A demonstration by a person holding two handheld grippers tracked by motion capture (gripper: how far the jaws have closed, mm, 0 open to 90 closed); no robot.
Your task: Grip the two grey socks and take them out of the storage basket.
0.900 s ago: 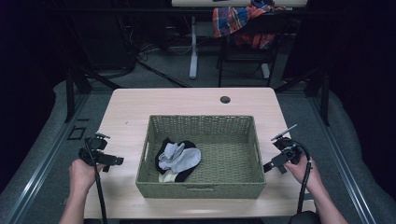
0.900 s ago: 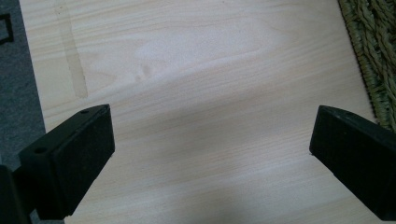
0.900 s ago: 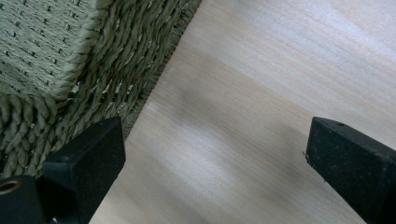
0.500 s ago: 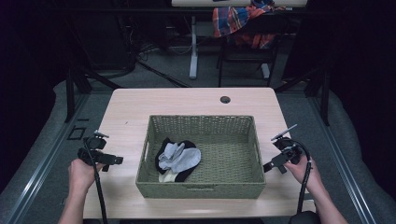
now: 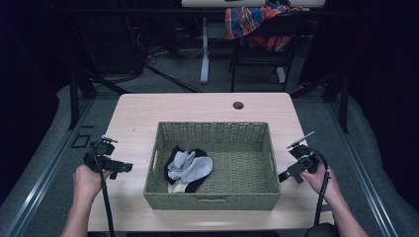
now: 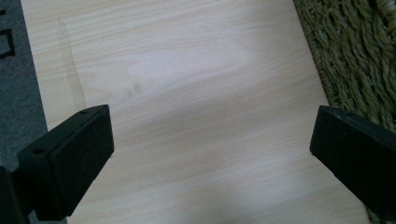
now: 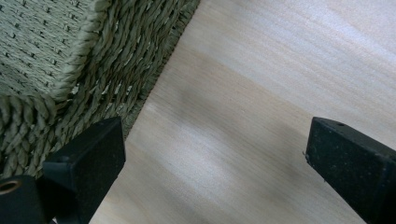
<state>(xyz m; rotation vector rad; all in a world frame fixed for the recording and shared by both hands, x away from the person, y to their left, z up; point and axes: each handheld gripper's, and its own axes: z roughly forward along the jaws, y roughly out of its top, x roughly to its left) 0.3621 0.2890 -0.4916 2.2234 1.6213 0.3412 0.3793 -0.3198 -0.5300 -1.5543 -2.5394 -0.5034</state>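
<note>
A green woven basket (image 5: 212, 199) stands in the middle of the light wooden table (image 5: 197, 108). Inside it, at the left, lies a pile of socks (image 5: 190, 167) in grey, black and pale yellow. My left gripper (image 5: 121, 168) hovers over the table left of the basket, its jaws wide open over bare wood (image 6: 205, 135) with nothing between them; the basket's wall (image 6: 355, 56) runs along the right of its view. My right gripper (image 5: 286, 176) is held right of the basket, open too, above bare wood (image 7: 219, 154), with the basket's rim (image 7: 60, 88) at its left.
A small dark round hole (image 5: 238, 105) sits near the table's far edge. Beyond the table stand a white post (image 5: 204, 54) and a chair with a plaid cloth (image 5: 257, 22). Grey floor surrounds the table.
</note>
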